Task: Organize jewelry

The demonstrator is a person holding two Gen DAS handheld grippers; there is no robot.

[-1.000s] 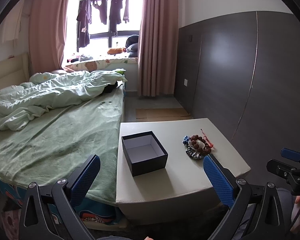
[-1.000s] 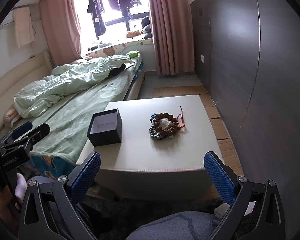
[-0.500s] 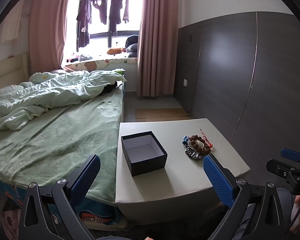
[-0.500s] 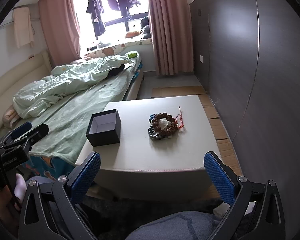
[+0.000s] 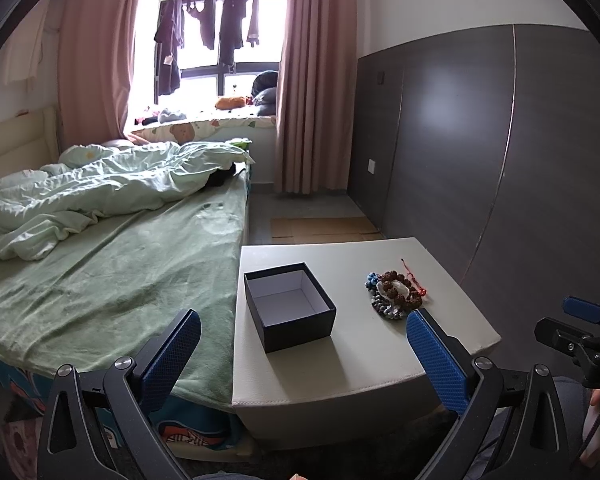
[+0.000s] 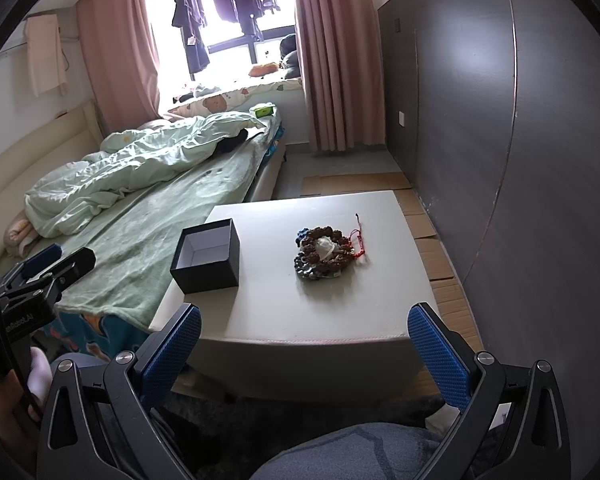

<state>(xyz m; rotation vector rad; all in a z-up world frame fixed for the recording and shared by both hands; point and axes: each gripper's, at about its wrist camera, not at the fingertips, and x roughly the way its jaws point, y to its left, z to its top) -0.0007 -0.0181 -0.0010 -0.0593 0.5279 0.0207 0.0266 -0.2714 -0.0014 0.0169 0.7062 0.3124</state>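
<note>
Both claws, left gripper (image 5: 300,350) and right gripper (image 6: 305,346), stood wide and empty; the tangled heap of brown, blue and grey bead bracelets (image 6: 326,253) at frame centre risked snagging and spilling beside the open black square cardboard box (image 6: 207,257).

Both our grippers held wide open, nothing between the pads.

Our left gripper (image 5: 300,354), black-framed with blue textured pads (image 5: 436,354), points forward with jaws spread wide; our right gripper (image 6: 304,354) matches it, blue pads (image 6: 168,356) far apart. Each shows at the edge of the other's view: the right one (image 5: 580,328) off to the right, the left one (image 6: 44,270) off to the left.
</note>
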